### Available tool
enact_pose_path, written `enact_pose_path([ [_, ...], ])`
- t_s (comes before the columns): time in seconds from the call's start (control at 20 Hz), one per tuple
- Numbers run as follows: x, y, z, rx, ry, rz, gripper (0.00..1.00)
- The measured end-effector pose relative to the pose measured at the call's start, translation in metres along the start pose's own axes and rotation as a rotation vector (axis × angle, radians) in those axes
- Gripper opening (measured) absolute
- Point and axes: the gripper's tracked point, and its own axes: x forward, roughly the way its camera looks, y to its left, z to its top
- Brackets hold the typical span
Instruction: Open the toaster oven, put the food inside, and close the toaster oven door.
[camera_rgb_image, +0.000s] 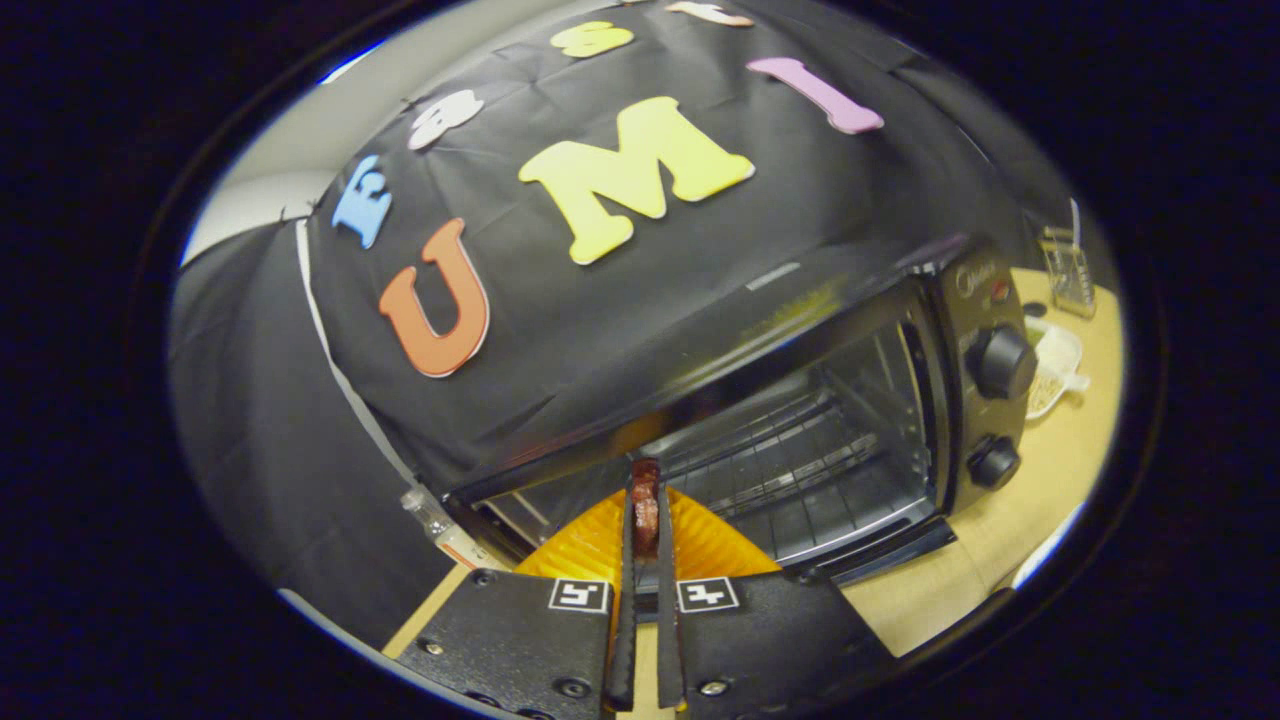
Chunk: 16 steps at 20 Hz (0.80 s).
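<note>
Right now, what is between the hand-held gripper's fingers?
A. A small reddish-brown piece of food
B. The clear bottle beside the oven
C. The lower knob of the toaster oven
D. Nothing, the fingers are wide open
A: the hand-held gripper has both fingers closed on a small reddish-brown piece of food, held over an orange plate just in front of the open toaster oven and its wire rack.
</note>
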Motion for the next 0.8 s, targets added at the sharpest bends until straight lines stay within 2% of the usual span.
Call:
enact_pose_path([
  [0.15, 0.014, -0.022, 0.008, 0.108, -0.005, -0.002, 0.13],
  [0.3, 0.018, -0.047, 0.018, 0.076, -0.053, -0.077, 0.18],
  [0.4, 0.018, -0.060, 0.019, 0.046, -0.061, -0.143, 0.28],
  [0.55, 0.010, -0.063, 0.021, 0.036, -0.080, -0.166, 0.41],
  [0.8, -0.014, -0.058, 0.021, 0.032, -0.118, -0.160, 0.62],
])
